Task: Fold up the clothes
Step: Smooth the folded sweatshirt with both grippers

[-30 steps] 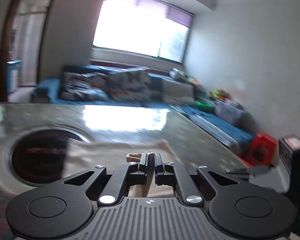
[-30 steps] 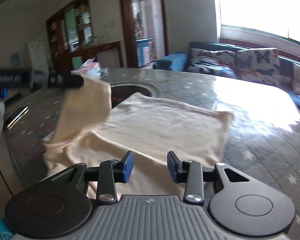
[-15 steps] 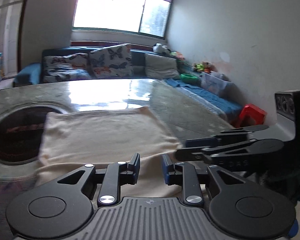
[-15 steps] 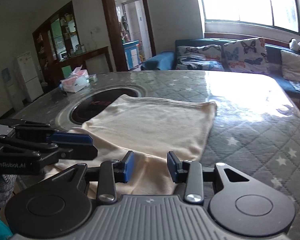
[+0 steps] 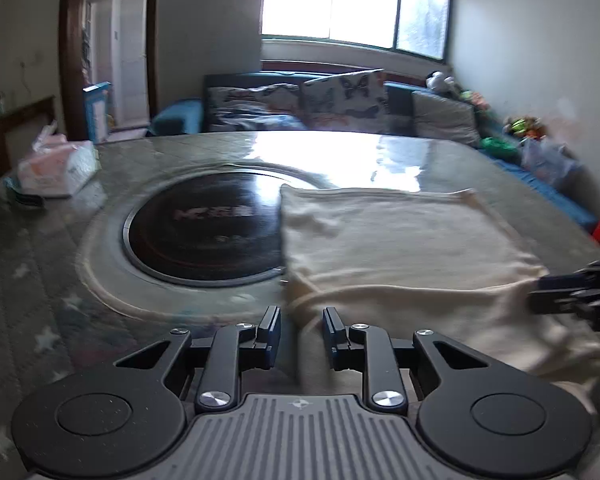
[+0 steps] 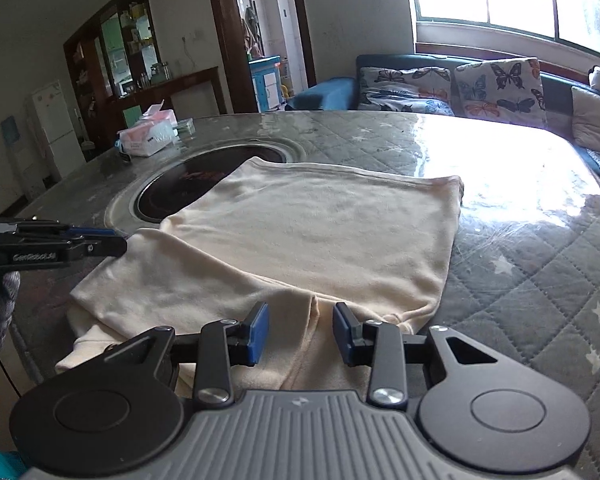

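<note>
A cream garment lies partly folded on the quilted table, one layer laid over another; it also shows in the left wrist view. My left gripper is open and empty, low over the garment's near left edge. It appears from the side in the right wrist view. My right gripper is open and empty over the garment's near edge, where a fold ridge runs between the fingers. It appears at the right edge of the left wrist view.
A round black cooktop is set into the grey quilted table, partly under the garment. A tissue pack sits at the table's far left. A sofa with butterfly cushions stands behind.
My left gripper let go of the cloth flap it held up, opened, and came down at the garment's left edge. The flap now lies flat. The right gripper stayed open.
</note>
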The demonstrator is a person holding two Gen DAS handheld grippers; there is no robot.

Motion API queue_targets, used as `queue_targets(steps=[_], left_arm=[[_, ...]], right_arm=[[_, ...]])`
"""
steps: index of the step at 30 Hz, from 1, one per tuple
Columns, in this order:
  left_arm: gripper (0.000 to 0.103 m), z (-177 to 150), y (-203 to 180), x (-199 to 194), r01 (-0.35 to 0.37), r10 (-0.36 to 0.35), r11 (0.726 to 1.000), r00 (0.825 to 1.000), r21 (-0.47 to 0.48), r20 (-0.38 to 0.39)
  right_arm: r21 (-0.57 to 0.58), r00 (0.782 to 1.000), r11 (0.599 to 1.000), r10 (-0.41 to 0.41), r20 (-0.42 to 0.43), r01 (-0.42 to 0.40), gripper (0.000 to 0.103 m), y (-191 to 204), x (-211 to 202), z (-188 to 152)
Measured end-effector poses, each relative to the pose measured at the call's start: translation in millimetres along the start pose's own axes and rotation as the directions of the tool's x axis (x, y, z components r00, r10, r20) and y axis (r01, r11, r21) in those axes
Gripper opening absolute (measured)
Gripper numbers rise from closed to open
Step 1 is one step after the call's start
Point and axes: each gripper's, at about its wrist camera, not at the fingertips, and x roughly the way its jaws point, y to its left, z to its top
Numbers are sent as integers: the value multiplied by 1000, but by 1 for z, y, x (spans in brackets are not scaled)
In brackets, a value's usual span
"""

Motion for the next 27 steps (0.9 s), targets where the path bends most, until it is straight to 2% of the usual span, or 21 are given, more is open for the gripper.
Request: queue_targets(steps=[4, 8, 12, 17, 22, 23, 26, 27], left_arm=[[24, 4, 2, -2, 0, 0, 1000, 1000, -17, 11], [24, 9, -11, -8, 65, -66, 998, 997, 7, 44], [24, 10, -26, 2, 101, -102, 994, 994, 52, 27], [26, 5, -23, 21, 86, -86, 995, 996, 56, -18], [26, 2, -24, 11, 85, -85, 994, 996, 75, -6], [28, 2, -25, 8, 87, -88, 993, 996, 82, -2], [46, -4, -28, -4, 97, -99, 989, 995, 111, 11], [47, -6, -30, -8, 100, -102, 987, 995, 125, 13]], right_arm=[[-39, 999, 999, -2, 32, 3, 35, 7, -9, 6], [-67, 999, 997, 34, 41, -31, 35, 15, -9, 10], [-89, 998, 994, 58, 24, -55, 35, 24, 1, 10], [-83, 999, 996, 40, -11, -41, 34, 22, 16, 4], [-106, 999, 994, 34, -7, -35, 35, 22, 8, -2], [-118, 999, 992, 35, -8, -35, 35, 24, 5, -4], [-155, 999, 987, 37, -10, -38, 35, 30, -4, -9], [-168, 999, 985, 37, -11, -39, 35, 32, -8, -11]])
